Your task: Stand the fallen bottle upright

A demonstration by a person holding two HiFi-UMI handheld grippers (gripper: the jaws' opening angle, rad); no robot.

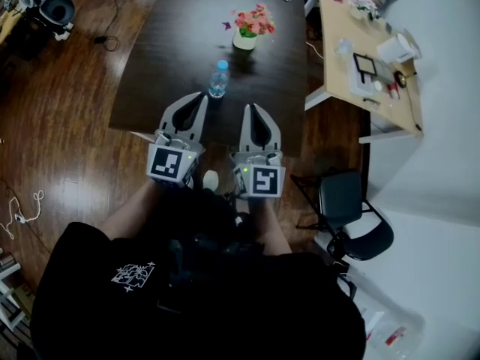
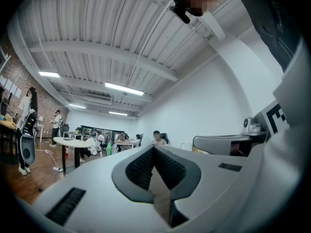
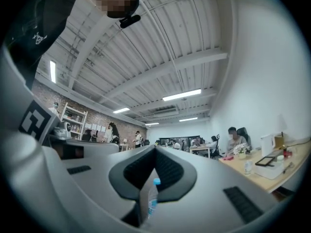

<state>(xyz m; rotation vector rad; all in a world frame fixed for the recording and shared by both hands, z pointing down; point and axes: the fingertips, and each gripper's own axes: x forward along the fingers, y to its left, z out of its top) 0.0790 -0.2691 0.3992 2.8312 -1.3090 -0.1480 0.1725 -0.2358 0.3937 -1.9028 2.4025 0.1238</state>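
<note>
A clear water bottle [image 1: 218,79] with a blue cap stands upright on the dark table [image 1: 172,51], near its front edge. Both grippers hang side by side, short of the bottle and apart from it. My left gripper [image 1: 202,97] is shut and empty, its tips just below and left of the bottle. My right gripper [image 1: 253,109] is shut too, to the bottle's lower right. In the left gripper view the left gripper [image 2: 154,148] shows closed pads and only the room beyond. In the right gripper view the bottle [image 3: 152,198] shows low behind the shut right gripper [image 3: 155,148].
A pot of pink flowers [image 1: 249,27] stands farther back on the dark table. A light wooden desk [image 1: 341,73] with several small items is at the right. A black chair [image 1: 346,210] sits by my right side. Cables [image 1: 22,210] lie on the wooden floor.
</note>
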